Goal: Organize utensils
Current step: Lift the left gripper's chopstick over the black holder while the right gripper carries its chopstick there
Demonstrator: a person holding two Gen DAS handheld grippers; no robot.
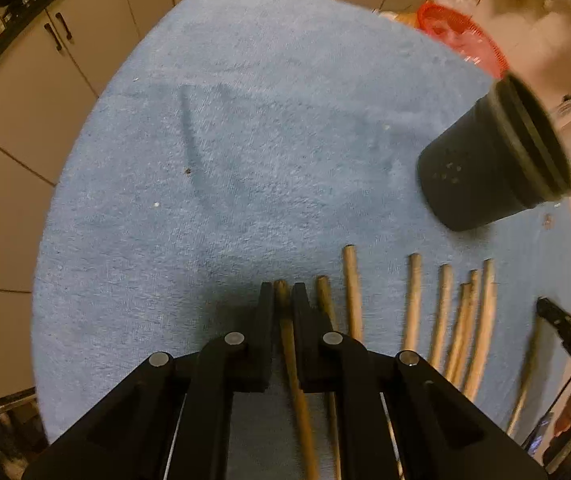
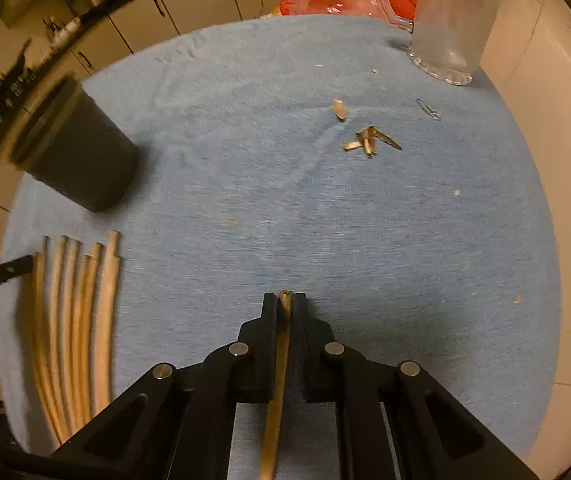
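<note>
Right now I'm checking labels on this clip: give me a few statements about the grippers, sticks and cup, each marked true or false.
1. The left gripper is shut on a wooden stick. True.
2. The right gripper is open and holds nothing. False: it grips a stick between its fingers.
3. The black cup lies tipped over, sticks spilling out. False: it stands upright, and no sticks show in it.
4. Loose sticks lie side by side on the blue cloth. True.

wooden chopsticks [image 1: 445,312] side by side; black cup [image 1: 493,160] upright beyond.
</note>
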